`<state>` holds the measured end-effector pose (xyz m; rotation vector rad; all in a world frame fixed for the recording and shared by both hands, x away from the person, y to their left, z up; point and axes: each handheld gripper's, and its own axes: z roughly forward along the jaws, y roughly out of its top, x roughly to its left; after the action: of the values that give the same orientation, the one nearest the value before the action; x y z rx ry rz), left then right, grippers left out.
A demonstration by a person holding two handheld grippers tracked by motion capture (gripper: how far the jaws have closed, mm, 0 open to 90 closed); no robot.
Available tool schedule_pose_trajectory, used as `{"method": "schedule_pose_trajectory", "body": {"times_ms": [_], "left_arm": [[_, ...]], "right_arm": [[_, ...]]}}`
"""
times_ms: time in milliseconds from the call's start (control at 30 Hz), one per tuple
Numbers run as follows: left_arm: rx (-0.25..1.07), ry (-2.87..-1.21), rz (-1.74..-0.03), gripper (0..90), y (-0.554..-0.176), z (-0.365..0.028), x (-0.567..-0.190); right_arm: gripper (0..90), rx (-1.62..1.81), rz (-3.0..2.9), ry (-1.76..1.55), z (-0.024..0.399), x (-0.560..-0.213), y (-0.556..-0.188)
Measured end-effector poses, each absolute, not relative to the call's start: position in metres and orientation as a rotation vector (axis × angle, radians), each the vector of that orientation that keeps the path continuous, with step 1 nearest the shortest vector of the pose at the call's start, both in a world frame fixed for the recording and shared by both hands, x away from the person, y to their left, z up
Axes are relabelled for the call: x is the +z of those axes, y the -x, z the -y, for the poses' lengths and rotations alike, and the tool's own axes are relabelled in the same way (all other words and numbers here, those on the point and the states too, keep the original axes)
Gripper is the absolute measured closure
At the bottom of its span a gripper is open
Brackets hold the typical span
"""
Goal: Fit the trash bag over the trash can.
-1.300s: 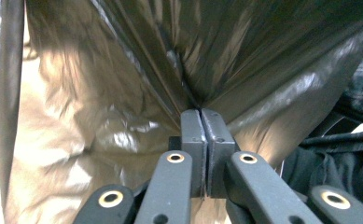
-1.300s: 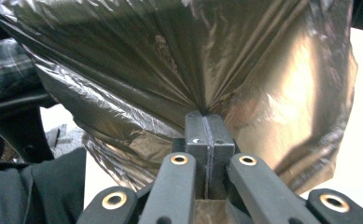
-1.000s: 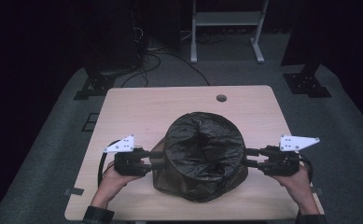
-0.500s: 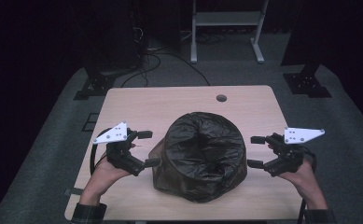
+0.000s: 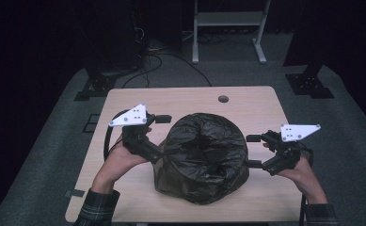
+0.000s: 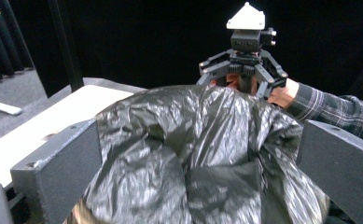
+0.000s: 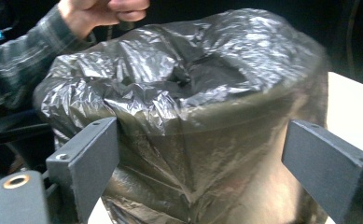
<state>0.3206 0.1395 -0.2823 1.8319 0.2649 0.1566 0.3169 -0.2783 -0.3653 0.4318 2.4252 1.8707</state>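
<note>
Claw-wise, released on both sides: left gripper (image 5: 164,135) and right gripper (image 5: 250,150) having just spread their jaws wide, flanking the black bag (image 5: 204,160) with its plastic bulging between each pair yet pinched by neither. Looks most of the way through lining the bin (image 7: 254,177): bag sitting mid-table (image 5: 185,99), pulled over the rim and down the walls, dimpled into the mouth on top. Probably left to do: pushing the slack down inside and tidying the crumpled skirt along the bottom edge.
</note>
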Motion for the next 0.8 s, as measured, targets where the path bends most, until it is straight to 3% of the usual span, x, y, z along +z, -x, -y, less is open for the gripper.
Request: {"method": "schedule_pose_trajectory", "body": {"times_ms": [800], "left_arm": [[0.149,-1.917,-0.246,0.0,-0.342,-0.105,-0.27]], "right_arm": [[10.0,1.768,-2.502,-0.324,0.228,-0.366,-0.324]]}}
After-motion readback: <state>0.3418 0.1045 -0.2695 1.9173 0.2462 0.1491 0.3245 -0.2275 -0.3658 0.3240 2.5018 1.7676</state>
